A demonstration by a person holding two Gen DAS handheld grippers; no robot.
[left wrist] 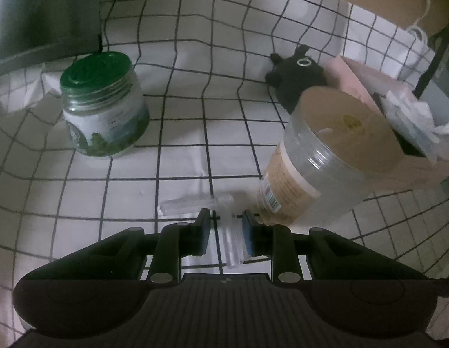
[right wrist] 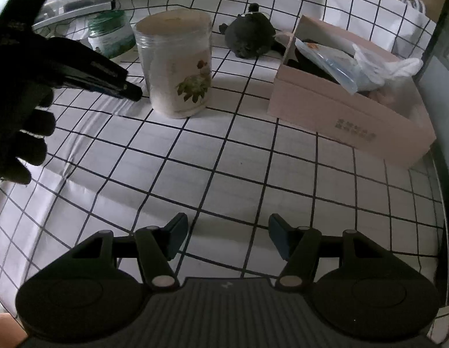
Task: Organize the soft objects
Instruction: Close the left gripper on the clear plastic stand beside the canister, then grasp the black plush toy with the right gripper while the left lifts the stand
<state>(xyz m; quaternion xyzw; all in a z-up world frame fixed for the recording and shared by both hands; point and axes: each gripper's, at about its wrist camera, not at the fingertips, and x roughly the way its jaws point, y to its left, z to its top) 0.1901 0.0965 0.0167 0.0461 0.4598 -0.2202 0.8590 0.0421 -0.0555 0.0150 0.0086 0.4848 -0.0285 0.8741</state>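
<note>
My left gripper (left wrist: 226,222) is low over the checked cloth, its jaws narrowly apart around a clear plastic wrapper (left wrist: 195,204); whether the pads grip it is unclear. It shows from outside in the right wrist view (right wrist: 131,91), held by a black-gloved hand. My right gripper (right wrist: 227,226) is open and empty above the cloth. A black plush toy (left wrist: 296,76) (right wrist: 250,36) lies at the back beside a pink cardboard box (right wrist: 349,121) (left wrist: 354,78) that holds plastic bags (right wrist: 369,63).
A clear jar with a tan lid (left wrist: 325,150) (right wrist: 175,61) stands just right of my left gripper. A green-lidded jar (left wrist: 104,104) (right wrist: 110,33) stands at the back left. A white paper bag (right wrist: 378,11) is behind the box. A grey appliance (left wrist: 44,14) is far left.
</note>
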